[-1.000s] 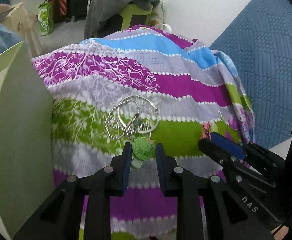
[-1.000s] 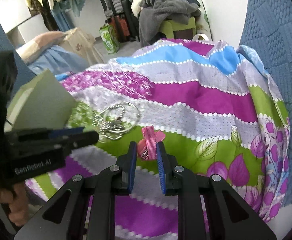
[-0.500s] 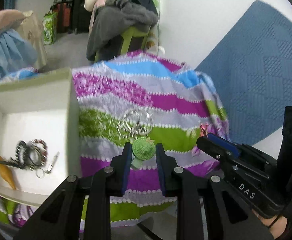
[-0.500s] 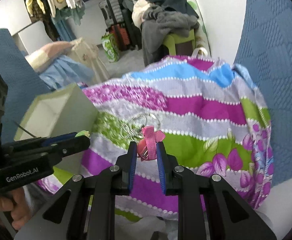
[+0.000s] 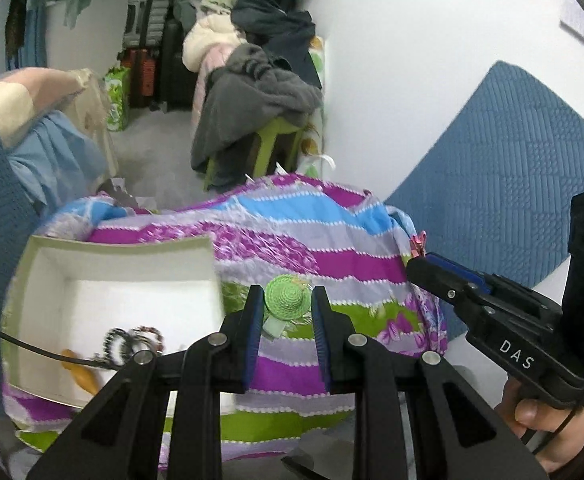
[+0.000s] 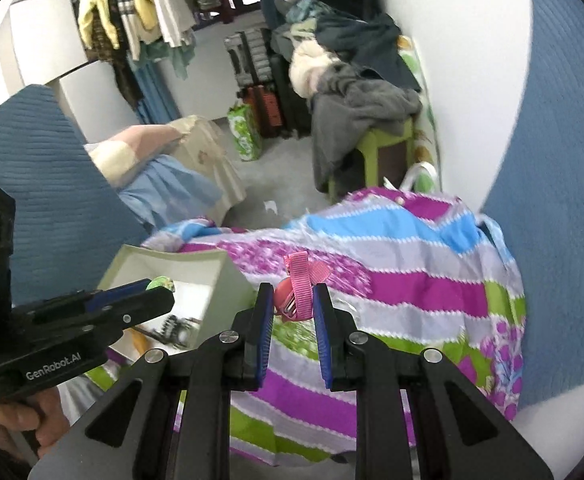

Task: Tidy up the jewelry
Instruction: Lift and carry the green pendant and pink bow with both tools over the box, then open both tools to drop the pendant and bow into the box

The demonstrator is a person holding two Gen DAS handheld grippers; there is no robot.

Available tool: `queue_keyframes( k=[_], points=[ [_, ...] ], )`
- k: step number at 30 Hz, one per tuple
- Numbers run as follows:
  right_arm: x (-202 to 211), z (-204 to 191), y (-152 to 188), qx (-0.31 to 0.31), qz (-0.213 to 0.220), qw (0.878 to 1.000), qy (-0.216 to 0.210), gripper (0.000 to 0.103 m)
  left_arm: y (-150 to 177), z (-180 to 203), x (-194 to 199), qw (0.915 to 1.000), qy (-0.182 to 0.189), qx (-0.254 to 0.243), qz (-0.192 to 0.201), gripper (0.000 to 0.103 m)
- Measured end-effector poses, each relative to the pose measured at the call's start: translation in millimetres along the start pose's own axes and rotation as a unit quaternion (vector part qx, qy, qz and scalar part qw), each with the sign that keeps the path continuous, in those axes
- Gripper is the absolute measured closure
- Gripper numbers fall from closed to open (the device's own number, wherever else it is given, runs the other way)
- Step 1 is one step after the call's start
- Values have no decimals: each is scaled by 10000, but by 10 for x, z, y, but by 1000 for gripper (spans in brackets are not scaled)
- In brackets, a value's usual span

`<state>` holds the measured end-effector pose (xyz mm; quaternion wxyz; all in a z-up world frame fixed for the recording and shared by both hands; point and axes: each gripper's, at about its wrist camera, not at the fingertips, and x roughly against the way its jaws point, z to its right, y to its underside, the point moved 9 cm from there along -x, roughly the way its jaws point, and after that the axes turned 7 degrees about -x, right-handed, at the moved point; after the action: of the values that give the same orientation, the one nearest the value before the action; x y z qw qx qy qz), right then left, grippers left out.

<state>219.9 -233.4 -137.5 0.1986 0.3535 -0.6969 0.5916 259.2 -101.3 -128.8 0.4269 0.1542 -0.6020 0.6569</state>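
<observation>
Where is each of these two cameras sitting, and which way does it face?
Left wrist view: rides the left gripper, looking down along its fingers at the green hat clip they pinch, the white box and striped cloth; the person's right hand shows.
Right wrist view: rides the right gripper, looking down at the pink bow clip it pinches; the person's left hand shows.
Shared: box, cloth, clothes-heaped green stool, and each view shows the other gripper.

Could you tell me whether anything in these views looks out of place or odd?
Nothing stands out: the left gripper holds a green hat clip, the right gripper a pink bow clip.
</observation>
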Motion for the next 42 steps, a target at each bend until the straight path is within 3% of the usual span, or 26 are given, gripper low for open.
queue_keyframes(
  k=[12, 18, 24, 30, 35, 42],
  points=[
    [-167, -969, -119, 411, 5, 9969, -669, 86, -113, -698, 566, 9976, -601, 232, 244, 80],
    [-426, -1310, 21, 662, -269, 9937, -860, 85, 28, -1055, 559, 9962, -771, 367, 168, 80],
    [-846, -1441, 377, 864, -825, 9885, -923, 85, 399, -1500, 304, 9936, -901, 666, -174, 79],
    [-1203, -1461, 772, 1082, -1335, 9815, -848, 85, 704, -1686, 117, 9911, -899, 893, -403, 79],
    [-1277, -1474, 947, 1261, -1458, 9781, -792, 84, 875, -1746, -20, 9894, -860, 1021, -565, 79],
    [-1303, -1437, 938, 1232, -1528, 9778, -731, 84, 875, -1745, -38, 9890, -850, 1055, -599, 78]
  ],
)
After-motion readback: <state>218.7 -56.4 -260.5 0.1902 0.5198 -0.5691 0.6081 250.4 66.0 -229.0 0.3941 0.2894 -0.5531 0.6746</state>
